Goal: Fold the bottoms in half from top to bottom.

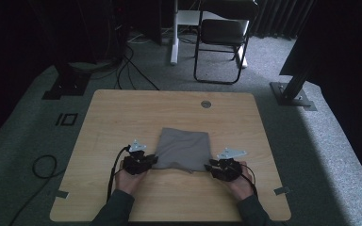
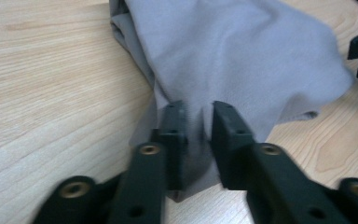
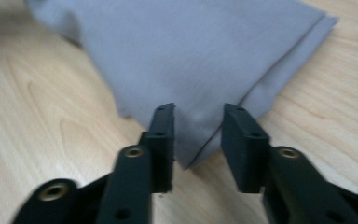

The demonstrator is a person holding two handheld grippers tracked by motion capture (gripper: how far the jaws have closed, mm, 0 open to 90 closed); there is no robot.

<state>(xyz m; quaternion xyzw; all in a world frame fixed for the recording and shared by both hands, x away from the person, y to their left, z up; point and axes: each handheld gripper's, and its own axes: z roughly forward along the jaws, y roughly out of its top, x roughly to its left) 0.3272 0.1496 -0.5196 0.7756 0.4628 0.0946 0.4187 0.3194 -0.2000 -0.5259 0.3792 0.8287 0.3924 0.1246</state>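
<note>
The folded grey cloth (image 1: 184, 149) lies flat on the wooden surface (image 1: 122, 113), directly ahead of both your tools and between them, one near corner at each. Your left tool (image 2: 196, 108) stands partly open, its jaws straddling a bunched corner of the cloth; fabric sits in the gap, but the pads do not look to be pressing on it. Your right tool (image 3: 198, 112) is likewise partly open, with the opposite near corner pointing into the gap and a clear space showing on either side, so it has hold of nothing. Expect this cloth to be light, soft and completely limp: it will sag and drape from wherever you lift it, and the folded layers will likely slide apart if you catch only the top one. The stitched edge visible at the corner ahead of your right tool gives a slightly firmer bite than the open middle. Take hold at the two near corners, pushing the lower jaw under all the layers against the surface, and close fully, since thin fabric slips easily from a loose pinch. Breakage is no risk; uneven pulling will skew the fold.
</note>
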